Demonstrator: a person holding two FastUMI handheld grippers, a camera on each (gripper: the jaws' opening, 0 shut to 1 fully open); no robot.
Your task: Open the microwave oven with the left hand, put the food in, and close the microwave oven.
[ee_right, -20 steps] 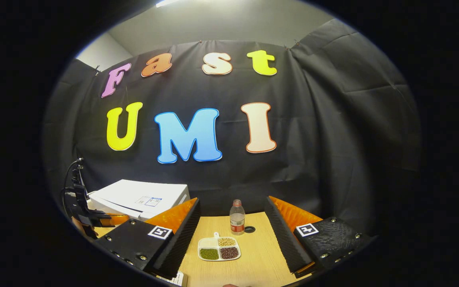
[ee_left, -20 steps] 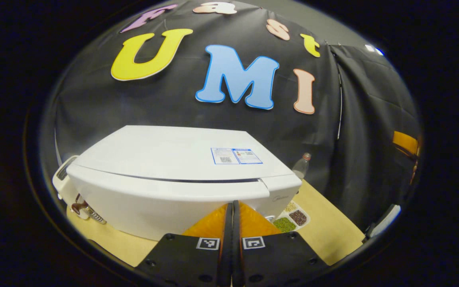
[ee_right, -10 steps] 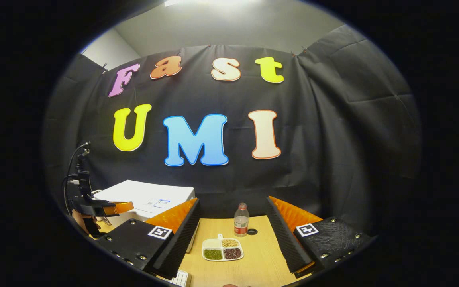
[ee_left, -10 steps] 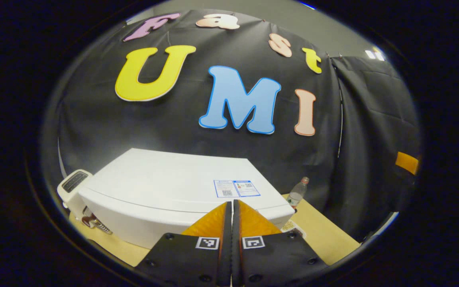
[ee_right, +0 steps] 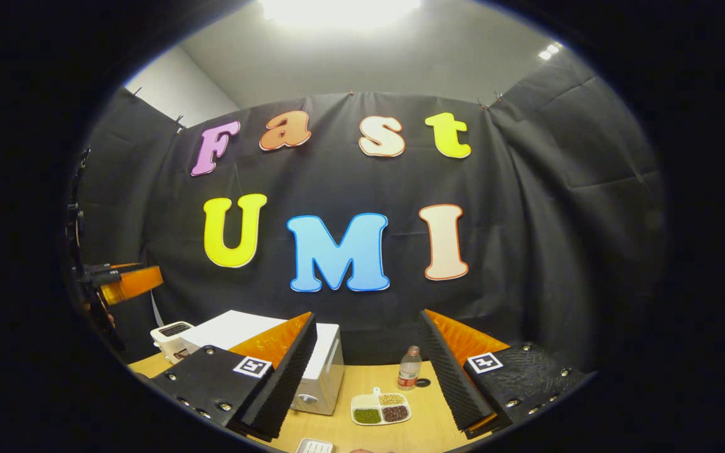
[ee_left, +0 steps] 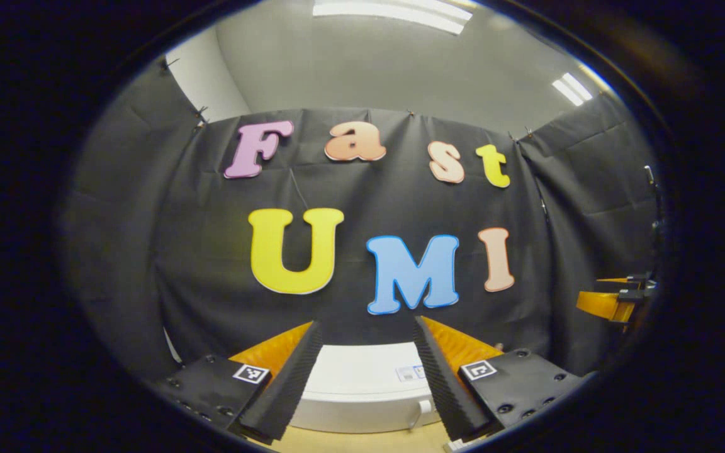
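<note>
Two grippers, left gripper (ee_left: 365,377) and right gripper (ee_right: 367,371), both spread wide, empty. Microwave (ee_right: 328,368) at table (ee_right: 425,412) left edge: rigid, heavy; door handle probably front. Food tray (ee_right: 380,409) mid-table: light, spillable; grip rim.

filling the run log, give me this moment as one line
left claw: open, above microwave | right claw: open, empty | food tray: on table by bottle | microwave: door shut

Label on the microwave oven (ee_left: 362,384) top — too small, blurred — unreadable.
</note>
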